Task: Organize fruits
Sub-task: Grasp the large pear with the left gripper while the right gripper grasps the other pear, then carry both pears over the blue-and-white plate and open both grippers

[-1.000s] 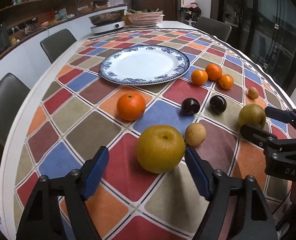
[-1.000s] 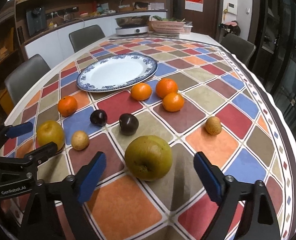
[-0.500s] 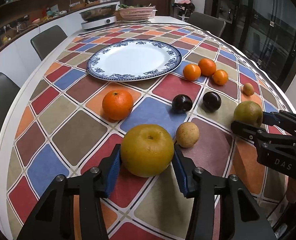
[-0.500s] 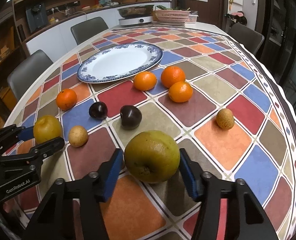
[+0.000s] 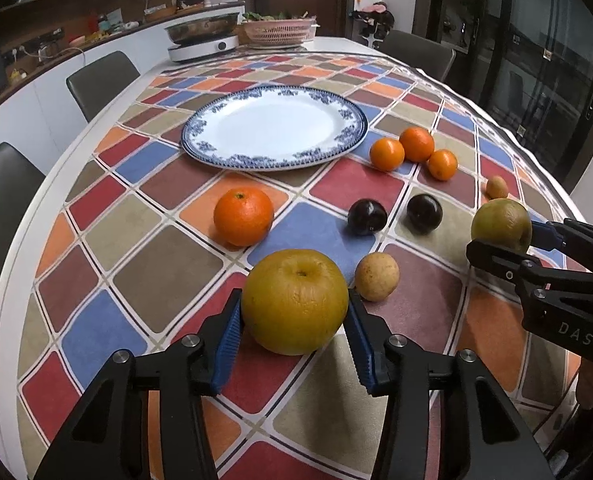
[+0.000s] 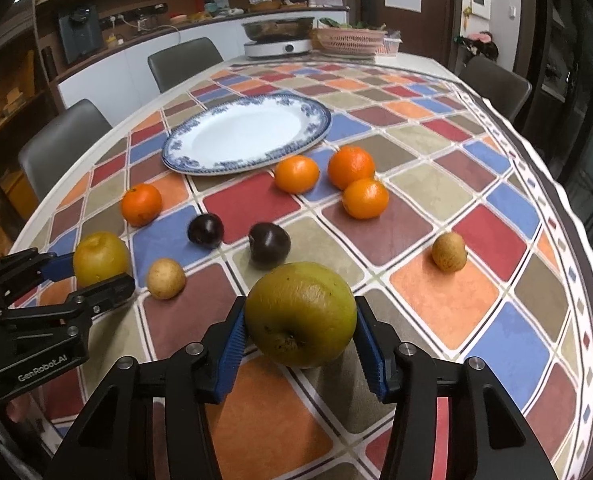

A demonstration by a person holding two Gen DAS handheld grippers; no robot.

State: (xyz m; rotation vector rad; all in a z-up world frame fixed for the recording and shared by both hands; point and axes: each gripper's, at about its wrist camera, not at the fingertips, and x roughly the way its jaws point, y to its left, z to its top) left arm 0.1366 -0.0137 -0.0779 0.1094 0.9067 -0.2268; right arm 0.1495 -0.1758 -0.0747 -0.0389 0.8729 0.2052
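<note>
L claw (image 5: 294, 322) clamps yellow pear (image 5: 295, 301), R claw (image 6: 300, 332) green pear (image 6: 300, 314); plums (image 6: 269, 242) ahead

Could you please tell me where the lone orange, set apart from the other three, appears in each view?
Left wrist: lone orange left of centre, beyond the yellow pear.
Right wrist: left side, left of the plums.
Shared landmark: the plate, behind it in both.

Black left tool (image 5: 294, 344), ribbed blue pads (image 5: 228, 340), silver screws, white lettering
</note>
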